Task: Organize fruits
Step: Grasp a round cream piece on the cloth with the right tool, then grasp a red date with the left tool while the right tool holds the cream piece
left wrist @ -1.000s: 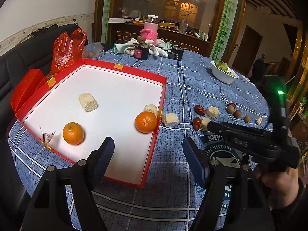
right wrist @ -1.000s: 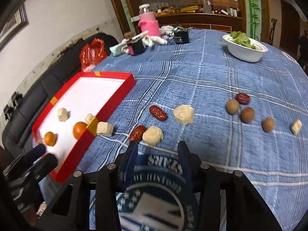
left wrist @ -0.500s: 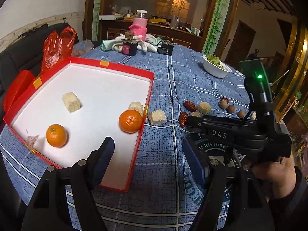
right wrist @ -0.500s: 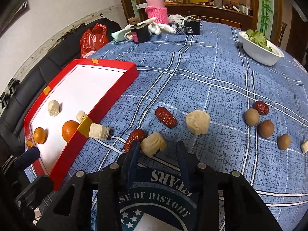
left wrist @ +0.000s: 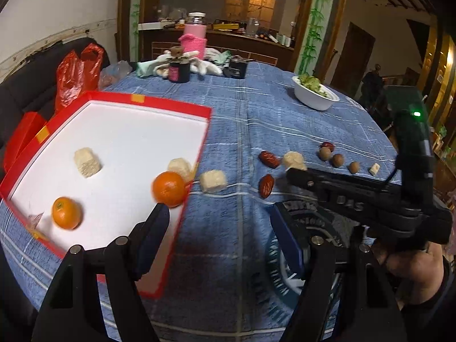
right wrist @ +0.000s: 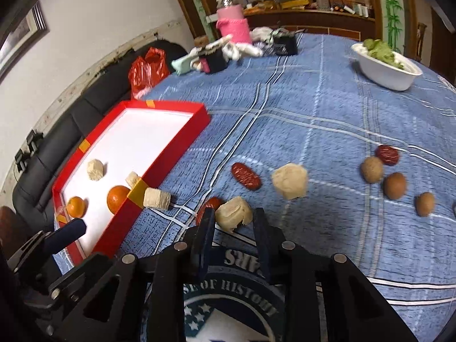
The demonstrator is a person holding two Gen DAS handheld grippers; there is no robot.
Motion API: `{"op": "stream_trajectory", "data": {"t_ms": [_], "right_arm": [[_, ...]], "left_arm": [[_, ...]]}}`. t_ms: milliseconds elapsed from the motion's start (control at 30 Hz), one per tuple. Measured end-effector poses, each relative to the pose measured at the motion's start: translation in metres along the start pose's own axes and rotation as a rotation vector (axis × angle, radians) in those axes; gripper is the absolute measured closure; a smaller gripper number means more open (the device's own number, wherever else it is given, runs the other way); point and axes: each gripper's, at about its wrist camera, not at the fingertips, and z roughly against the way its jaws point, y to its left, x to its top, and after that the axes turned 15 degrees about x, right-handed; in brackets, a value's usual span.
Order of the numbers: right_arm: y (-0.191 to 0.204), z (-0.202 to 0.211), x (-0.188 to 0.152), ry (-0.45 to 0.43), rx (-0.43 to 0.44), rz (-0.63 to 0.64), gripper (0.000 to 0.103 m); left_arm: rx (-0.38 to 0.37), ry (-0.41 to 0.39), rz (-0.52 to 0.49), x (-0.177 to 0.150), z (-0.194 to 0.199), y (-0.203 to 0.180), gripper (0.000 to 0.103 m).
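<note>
Our right gripper (right wrist: pixel 233 223) has its jaws narrowed onto the pale chunk (right wrist: pixel 233 213), low centre of frame, on the worktop (right wrist: pixel 313 119). It looks crumbly; squeezing may break it. Our left gripper (left wrist: pixel 219 228) hangs wide, empty, beside the red tray (left wrist: pixel 182 222).

I see two oranges (left wrist: pixel 66 213) lower left inside the red tray (left wrist: pixel 171 105); dates (right wrist: pixel 245 176) and pale chunks (right wrist: pixel 290 181) lie scattered mid-frame.
</note>
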Motion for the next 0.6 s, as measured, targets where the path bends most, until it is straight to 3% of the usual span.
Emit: {"op": "stream_trajectory", "data": {"t_ms": [167, 367, 467, 600], "right_arm": [[-0.033, 0.040, 0.000, -0.101, -0.021, -0.071, 0.075], [-0.075, 0.070, -0.008, -0.209, 0.000, -0.181, 0.075], [-0.078, 0.072, -0.006, -0.224, 0.023, -0.184, 0.075], [-0.076, 0.075, -0.006, -0.233, 0.042, -0.165, 0.075]], "left_arm": [[-0.042, -0.003, -0.065, 0.009, -0.009, -0.032, 0.031], [-0.053, 0.048, -0.177, 0.016, -0.033, -0.069, 0.054], [-0.049, 0.064, -0.190, 0.016, -0.042, -0.077, 0.055], [-0.039, 0.101, -0.207, 0.017, -0.055, -0.084, 0.073]]}}
